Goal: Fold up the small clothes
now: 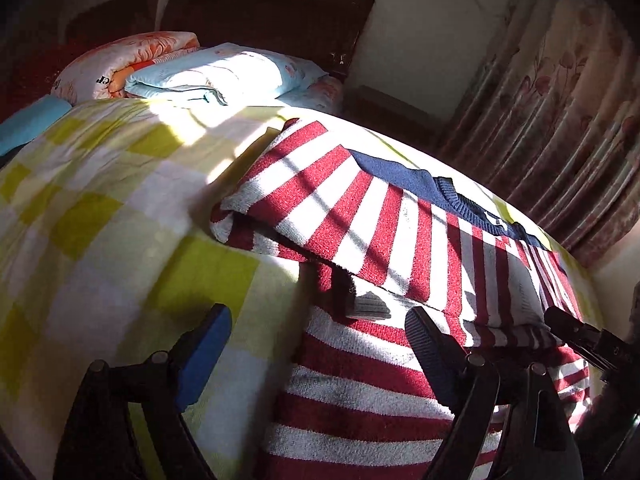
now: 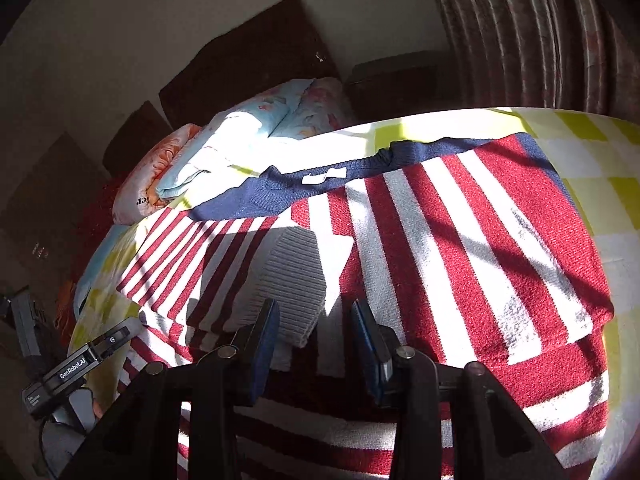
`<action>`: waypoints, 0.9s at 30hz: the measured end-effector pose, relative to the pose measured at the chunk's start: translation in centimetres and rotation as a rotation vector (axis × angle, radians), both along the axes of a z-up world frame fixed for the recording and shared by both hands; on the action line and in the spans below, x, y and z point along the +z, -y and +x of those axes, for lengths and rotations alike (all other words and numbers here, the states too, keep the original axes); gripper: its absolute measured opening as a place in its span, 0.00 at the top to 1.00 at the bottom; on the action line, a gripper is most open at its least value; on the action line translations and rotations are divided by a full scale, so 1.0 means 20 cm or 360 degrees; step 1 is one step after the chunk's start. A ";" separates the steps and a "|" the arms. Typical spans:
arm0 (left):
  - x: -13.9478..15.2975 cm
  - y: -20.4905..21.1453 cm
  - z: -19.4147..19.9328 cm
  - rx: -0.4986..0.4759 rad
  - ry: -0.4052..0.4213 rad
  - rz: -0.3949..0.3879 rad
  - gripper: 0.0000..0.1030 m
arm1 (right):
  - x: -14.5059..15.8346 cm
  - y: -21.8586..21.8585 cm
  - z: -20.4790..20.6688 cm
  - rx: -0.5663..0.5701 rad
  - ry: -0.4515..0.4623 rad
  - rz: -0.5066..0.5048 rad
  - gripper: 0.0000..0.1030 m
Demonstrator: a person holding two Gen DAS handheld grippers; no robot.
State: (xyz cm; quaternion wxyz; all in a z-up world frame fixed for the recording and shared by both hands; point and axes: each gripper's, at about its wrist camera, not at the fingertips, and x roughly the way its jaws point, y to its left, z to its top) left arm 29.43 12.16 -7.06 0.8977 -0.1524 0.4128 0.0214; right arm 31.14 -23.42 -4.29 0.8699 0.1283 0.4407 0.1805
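Red-and-white striped knit sweater (image 2: 460, 240) on the bed lies at 12 o'clock, long axis crosswise. Right hand-held gripper (image 2: 316, 344) nearer, part-open, empty; left hand-held gripper (image 1: 320, 344) wide, empty.

the red-and-white striped knitted sweater (image 2: 460, 240) runs off the bottom edge in both views; its folded-in sleeves hide the front, and black printed letters on the orange floral quilt roll (image 1: 120, 68) are partly hidden.

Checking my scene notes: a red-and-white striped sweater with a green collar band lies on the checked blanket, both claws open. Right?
Not quite: the sweater has a navy blue collar band, as the right wrist view shows. The rest stands: checked blanket, left claw and right claw open.
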 end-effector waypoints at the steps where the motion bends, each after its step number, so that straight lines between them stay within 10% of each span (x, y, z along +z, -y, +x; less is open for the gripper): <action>1: 0.00 0.00 0.00 -0.0003 -0.0002 0.0003 0.00 | -0.01 -0.01 0.00 0.0019 -0.0004 0.0009 0.62; 10: -0.01 0.04 0.01 -0.0006 -0.0035 0.0089 0.00 | 0.01 -0.16 0.02 0.0063 0.0061 -0.0201 0.66; 13: -0.01 0.08 0.03 -0.0010 -0.0081 0.0189 0.00 | 0.00 -0.16 0.00 0.0027 0.0125 -0.0306 0.94; 27: -0.02 0.05 0.03 0.0005 -0.0074 0.0151 0.00 | 0.36 0.18 -0.24 -0.0119 0.0508 -0.0167 0.98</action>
